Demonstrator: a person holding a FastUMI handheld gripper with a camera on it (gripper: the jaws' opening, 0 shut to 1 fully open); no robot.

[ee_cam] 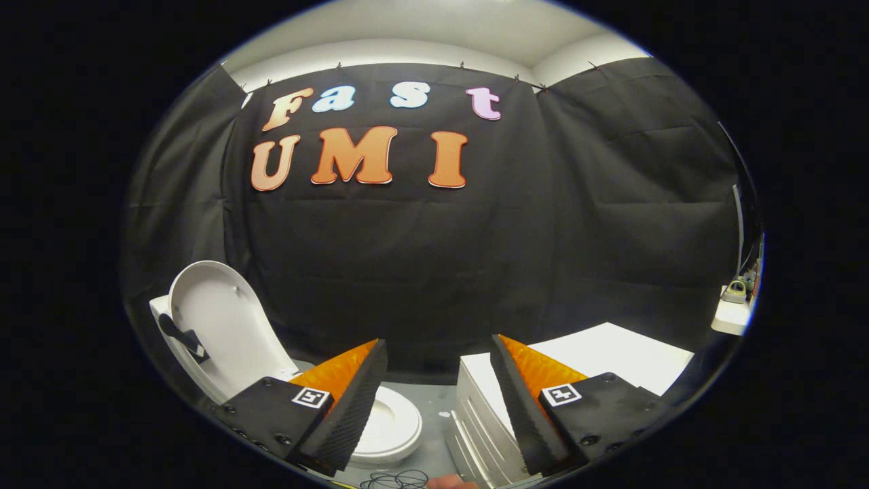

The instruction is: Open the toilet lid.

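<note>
A: White plastic, the toilet lid (pixel 220 319) stands raised already, leaning back toward the tank with the seat (pixel 394 424) lying flat below it. So where does that leave the step?

B: By my reading the opening is done, or nearly so. The hand-held gripper (pixel 438 353) has its fingers spread wide, with nothing between them. The lid is off beyond the left finger, well apart from it, and the seat runs partly behind that finger.

A: Anything worth doing with care now?

B: If the lid needs a final nudge to rest firmly, I'd push low on its inner face with one finger, gently, so it doesn't bounce back. Otherwise pull away clear of the white ribbed cabinet (pixel 475 414) just beside the right finger.

A: And the loops on the floor?

B: A dark coiled cable (pixel 397 479) lies just below the seat. Keep the fingers out of it.
</note>
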